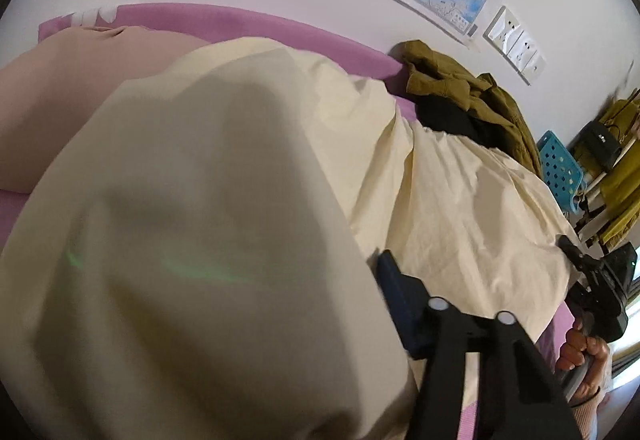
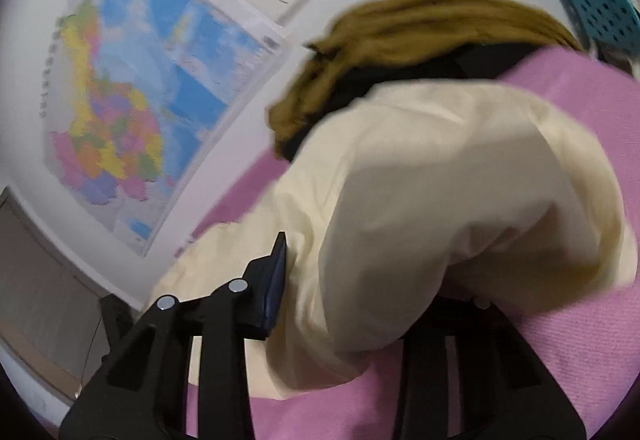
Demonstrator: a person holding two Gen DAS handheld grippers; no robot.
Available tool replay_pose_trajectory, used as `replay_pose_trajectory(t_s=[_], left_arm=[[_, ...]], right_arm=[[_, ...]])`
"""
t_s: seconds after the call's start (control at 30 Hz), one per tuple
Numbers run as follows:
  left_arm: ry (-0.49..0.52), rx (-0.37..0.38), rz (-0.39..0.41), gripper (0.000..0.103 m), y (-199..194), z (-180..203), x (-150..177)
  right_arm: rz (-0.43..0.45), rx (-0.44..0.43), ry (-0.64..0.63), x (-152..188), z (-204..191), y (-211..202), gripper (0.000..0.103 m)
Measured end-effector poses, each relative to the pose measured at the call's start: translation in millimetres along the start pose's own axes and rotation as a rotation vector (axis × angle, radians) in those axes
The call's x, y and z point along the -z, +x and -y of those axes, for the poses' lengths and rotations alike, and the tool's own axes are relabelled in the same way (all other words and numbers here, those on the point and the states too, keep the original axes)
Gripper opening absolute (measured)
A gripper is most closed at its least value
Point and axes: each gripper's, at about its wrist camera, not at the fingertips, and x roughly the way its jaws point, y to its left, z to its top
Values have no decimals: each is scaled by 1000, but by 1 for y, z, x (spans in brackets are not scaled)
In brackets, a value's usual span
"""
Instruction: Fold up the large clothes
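On the pink bed sheet we see the cream garment spread across most of the left wrist view, one broad fold of it raised close to the lens and the rest lying wrinkled toward the right. Our left gripper sits at the fold's lower right edge: one dark blue finger pad presses against the cloth, while the other finger is buried under the fabric, so we take the jaws to be pinching the garment, though we cannot see the second pad. A peach pillow lies on the sheet to the left, touching the cream cloth.

In the right wrist view, our right gripper holds the same cream garment, which bulges up between its fingers; the left finger pad lies flat against the cloth and the other finger is mostly covered by the fabric hanging over it. The jaws appear closed on the cloth. From the left wrist camera we also catch that right gripper at the garment's far right edge, with the person's right hand wrapped around its handle.

Beyond the cream garment, an olive-brown jacket is heaped against the wall, with something black tucked under it. A colourful map hangs on the white wall beside a row of power sockets, and a teal perforated basket stands at the right.
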Motion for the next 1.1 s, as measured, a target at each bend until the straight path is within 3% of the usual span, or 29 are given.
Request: replay_pose_trajectory(t_s=[0.07, 0.27, 0.43, 0.5, 0.57, 0.67, 0.73, 0.9, 0.97, 1.07, 1.1], left_arm=[[4, -6, 1, 52, -1, 1, 0], [16, -24, -17, 66, 5, 5, -1], [25, -34, -6, 68, 7, 7, -1], [29, -42, -4, 67, 8, 7, -1], [22, -45, -3, 61, 7, 8, -2], [14, -49, 13, 48, 1, 8, -3], [33, -61, 18, 41, -3, 11, -4], [48, -48, 20, 37, -17, 12, -4], [46, -42, 13, 38, -16, 11, -4], [23, -33, -9, 45, -9, 6, -6], [25, -29, -9, 50, -7, 5, -6]], right_arm=[[-47, -4, 11, -1, 1, 7, 54], [-110, 48, 1, -1, 1, 25, 64], [-108, 74, -1, 1, 2, 34, 65], [-104, 73, 3, 0, 4, 34, 58], [-102, 67, 1, -1, 3, 33, 44], [-113, 63, -36, -5, -4, 28, 33], [-110, 46, -58, -6, -12, 20, 28], [-124, 28, -75, -2, -19, 9, 26], [-158, 54, -57, 1, -12, 15, 42], [-184, 56, -36, 4, -4, 26, 48], [-185, 55, -30, 5, -3, 30, 57]])
